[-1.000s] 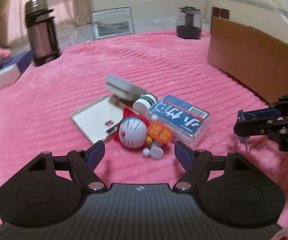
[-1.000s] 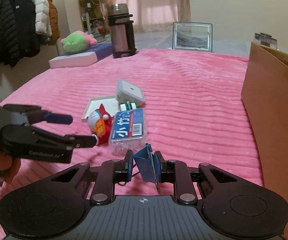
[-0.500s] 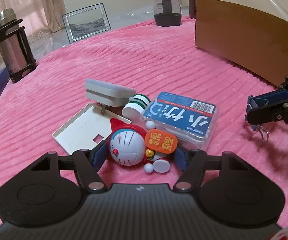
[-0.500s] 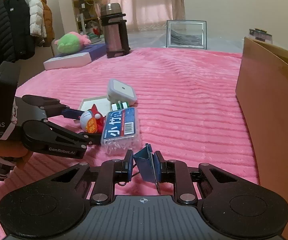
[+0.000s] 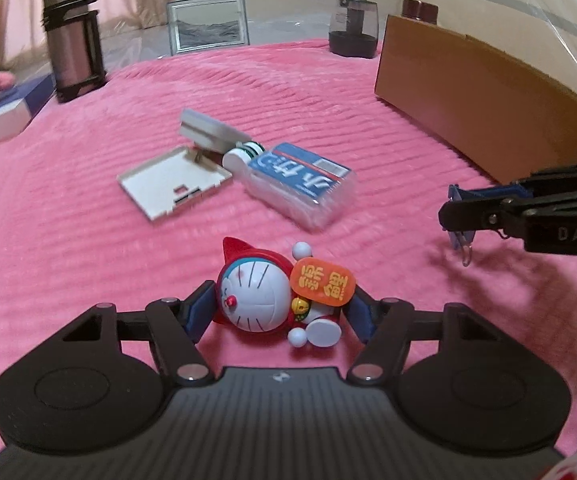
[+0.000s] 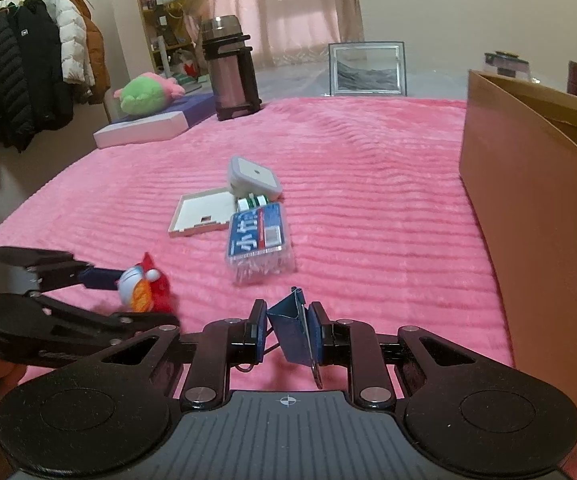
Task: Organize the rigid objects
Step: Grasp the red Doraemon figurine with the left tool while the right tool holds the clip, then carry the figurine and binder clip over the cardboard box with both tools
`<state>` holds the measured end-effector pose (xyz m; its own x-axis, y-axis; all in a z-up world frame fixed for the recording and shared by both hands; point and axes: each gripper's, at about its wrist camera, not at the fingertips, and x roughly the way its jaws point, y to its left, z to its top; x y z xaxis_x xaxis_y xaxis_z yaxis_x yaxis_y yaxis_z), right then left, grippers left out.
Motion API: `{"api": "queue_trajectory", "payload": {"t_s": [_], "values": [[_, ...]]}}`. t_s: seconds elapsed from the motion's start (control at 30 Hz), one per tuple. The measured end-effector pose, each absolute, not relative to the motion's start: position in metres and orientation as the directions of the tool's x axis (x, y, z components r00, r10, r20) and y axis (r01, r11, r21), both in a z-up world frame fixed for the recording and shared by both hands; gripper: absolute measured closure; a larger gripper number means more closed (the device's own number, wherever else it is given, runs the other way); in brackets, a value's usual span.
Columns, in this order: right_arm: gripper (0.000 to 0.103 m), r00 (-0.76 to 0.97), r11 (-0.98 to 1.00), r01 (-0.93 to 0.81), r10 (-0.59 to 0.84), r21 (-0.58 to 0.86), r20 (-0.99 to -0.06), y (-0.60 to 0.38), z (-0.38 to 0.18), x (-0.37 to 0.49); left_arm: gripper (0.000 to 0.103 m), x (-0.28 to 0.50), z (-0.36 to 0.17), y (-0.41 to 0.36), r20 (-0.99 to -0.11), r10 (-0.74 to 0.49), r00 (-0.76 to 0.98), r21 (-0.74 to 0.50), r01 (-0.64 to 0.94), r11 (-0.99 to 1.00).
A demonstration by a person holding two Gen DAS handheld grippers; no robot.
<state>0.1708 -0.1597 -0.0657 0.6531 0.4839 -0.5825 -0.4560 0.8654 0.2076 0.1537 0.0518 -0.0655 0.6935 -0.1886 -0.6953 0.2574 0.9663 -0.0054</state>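
My left gripper is shut on a Doraemon figure with a red hood and orange sign, held above the pink blanket; both also show in the right wrist view. My right gripper is shut on a blue binder clip, seen too in the left wrist view. On the blanket lie a clear box with a blue label, a green-striped white bottle, a white flat tray and a grey-white plug adapter.
A brown cardboard box stands at the right. At the far edge are a steel thermos, a picture frame, a dark jar and a green plush on a white box. Coats hang at the left.
My left gripper closed on the Doraemon figure and drew it back, away from the box and tray. The right gripper still holds the binder clip, barely moved.
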Motion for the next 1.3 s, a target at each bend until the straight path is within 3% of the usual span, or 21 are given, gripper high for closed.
{"api": "queue_trajectory", "payload": {"t_s": [0.4, 1.3], "values": [[0.085, 0.682, 0.877, -0.433, 0.469, 0.207, -0.561, -0.185, -0.046, 0.124, 0.039, 0.102, -0.037, 0.034, -0.667, -0.218, 0.713, -0.11, 0.194, 0.975], [0.085, 0.74, 0.883, -0.414, 0.468, 0.22, -0.484, -0.224, -0.008, 0.09, 0.04, 0.078, 0.008, -0.004, -0.622, -0.24, 0.745, -0.112, 0.219, 0.969]]}}
